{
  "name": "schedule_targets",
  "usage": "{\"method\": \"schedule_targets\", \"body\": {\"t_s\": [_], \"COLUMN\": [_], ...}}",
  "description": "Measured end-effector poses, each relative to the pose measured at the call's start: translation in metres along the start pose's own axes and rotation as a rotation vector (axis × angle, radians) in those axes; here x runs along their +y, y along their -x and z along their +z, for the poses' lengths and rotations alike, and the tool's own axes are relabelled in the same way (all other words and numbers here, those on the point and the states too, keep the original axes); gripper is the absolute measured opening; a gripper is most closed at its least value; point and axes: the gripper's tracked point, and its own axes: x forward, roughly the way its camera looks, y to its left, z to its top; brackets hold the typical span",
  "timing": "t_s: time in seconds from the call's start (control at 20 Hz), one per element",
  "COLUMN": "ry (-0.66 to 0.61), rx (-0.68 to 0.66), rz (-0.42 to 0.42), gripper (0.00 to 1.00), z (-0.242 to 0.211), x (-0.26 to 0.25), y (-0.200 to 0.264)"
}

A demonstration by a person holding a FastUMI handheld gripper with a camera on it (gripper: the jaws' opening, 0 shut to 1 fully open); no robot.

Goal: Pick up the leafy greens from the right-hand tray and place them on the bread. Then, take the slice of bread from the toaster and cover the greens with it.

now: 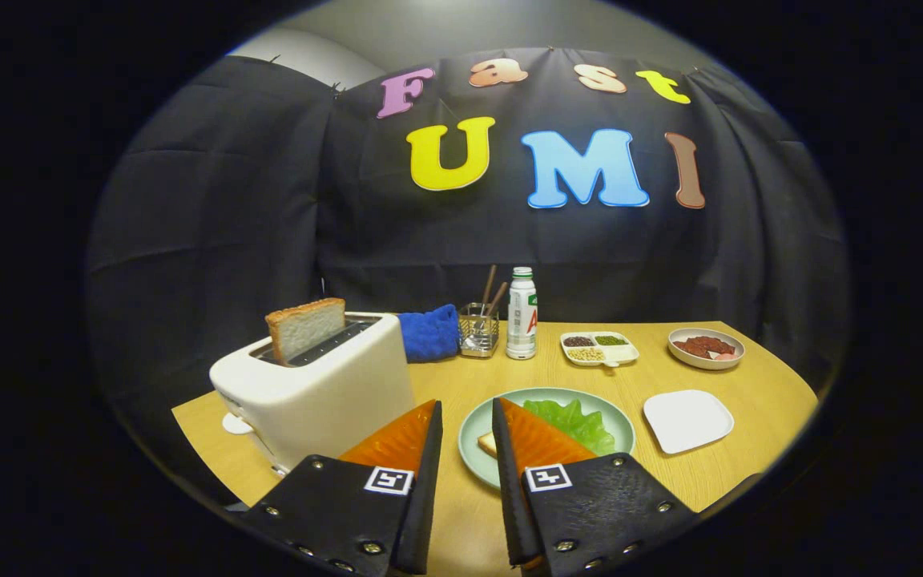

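At the bottom centre of the frame the gripper (pixel 465 410) stands open with nothing between its fingers, a strip of bare yellow wooden tabletop (pixel 461 513) showing in the gap. Just ahead of the right finger sits a round pale-green plate (pixel 473 425) carrying the ruffled leafy greens (pixel 578 421) on a slice of bread (pixel 487 442), whose corner peeks out beside the finger. Left of centre, close to the tabletop's left edge, the white toaster (pixel 333 385) holds a second slice of bread (pixel 305 327) upright in its slot. To the right, an empty square white tray (pixel 687 420) lies near the right edge with open tabletop around it. Further back stand a white bottle (pixel 521 314), its label too small to read, a blue cloth (pixel 429 332), a wire utensil holder (pixel 478 330), a divided dish (pixel 599 348) and a small bowl (pixel 706 347).
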Motion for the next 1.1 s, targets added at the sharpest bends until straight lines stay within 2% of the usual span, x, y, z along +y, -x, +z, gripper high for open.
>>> {"method": "schedule_targets", "body": {"t_s": [0.2, 0.3, 0.65, 0.9, 1.1], "ry": [-0.019, -0.007, -0.056, 0.029, 0.046], "rx": [-0.015, -0.025, 0.019, 0.027, 0.038], "rz": [0.159, 0.185, 0.175, 0.123, 0.102], "gripper": [0.37, 0.37, 0.37, 0.37, 0.37], "z": [0.014, 0.022, 0.033, 0.029, 0.028], "x": [0.063, 0.08, 0.135, 0.153, 0.16], "y": [0.002, 0.004, -0.008, -0.032, -0.051]}}
